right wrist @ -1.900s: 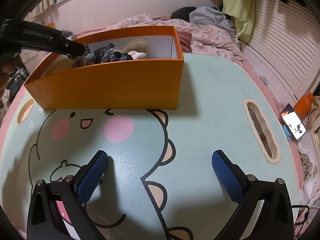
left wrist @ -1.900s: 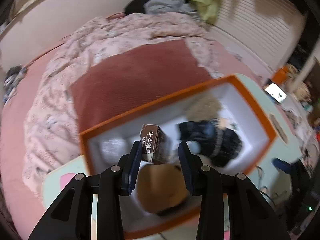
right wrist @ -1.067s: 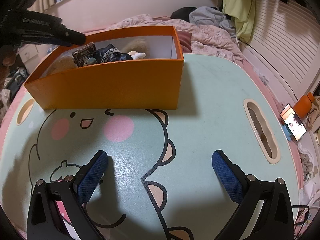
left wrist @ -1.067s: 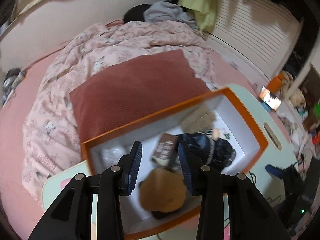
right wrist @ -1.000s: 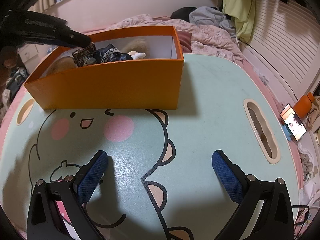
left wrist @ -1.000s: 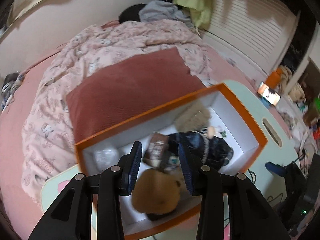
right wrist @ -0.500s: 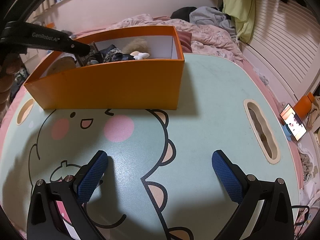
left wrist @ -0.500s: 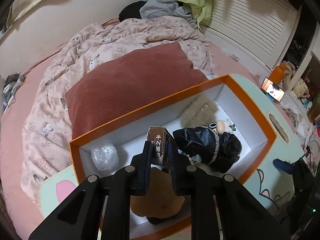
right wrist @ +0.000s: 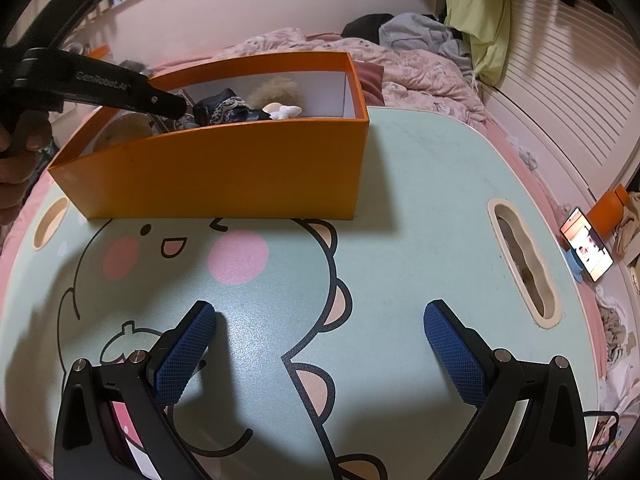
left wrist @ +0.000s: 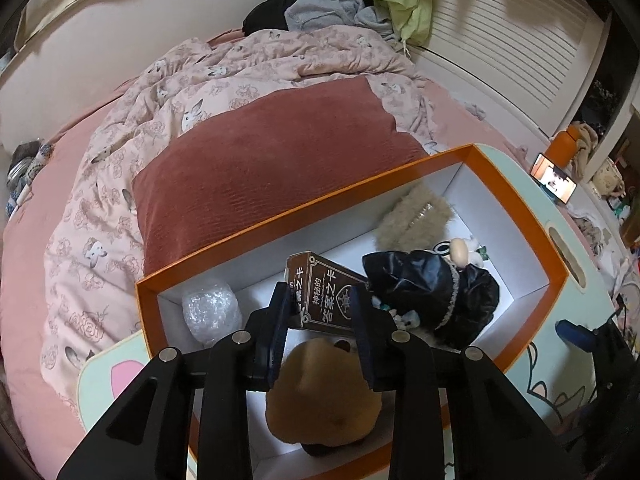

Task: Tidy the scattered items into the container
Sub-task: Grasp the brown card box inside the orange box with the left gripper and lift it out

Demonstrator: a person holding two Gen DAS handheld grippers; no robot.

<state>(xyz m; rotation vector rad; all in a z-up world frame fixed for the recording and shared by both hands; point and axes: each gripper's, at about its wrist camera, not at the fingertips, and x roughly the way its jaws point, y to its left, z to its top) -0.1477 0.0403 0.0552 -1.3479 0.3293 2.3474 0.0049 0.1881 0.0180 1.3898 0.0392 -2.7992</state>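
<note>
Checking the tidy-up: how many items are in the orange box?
5 visible: bubble-wrap bundle, brown card box, tan plush, black-dressed doll, fluffy beige piece. More may hide underneath.

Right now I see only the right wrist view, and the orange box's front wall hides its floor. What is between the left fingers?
Observer: A brown card box, tilted, lies between the left gripper's fingers, which have just been opening; whether they press it I cannot tell.
Operator: What is nearest to it?
Observer: A tan plush lies nearer the gripper, by the orange box's near wall.
Operator: And the corner beside that?
Observer: A bubble-wrapped bundle stands there.
</note>
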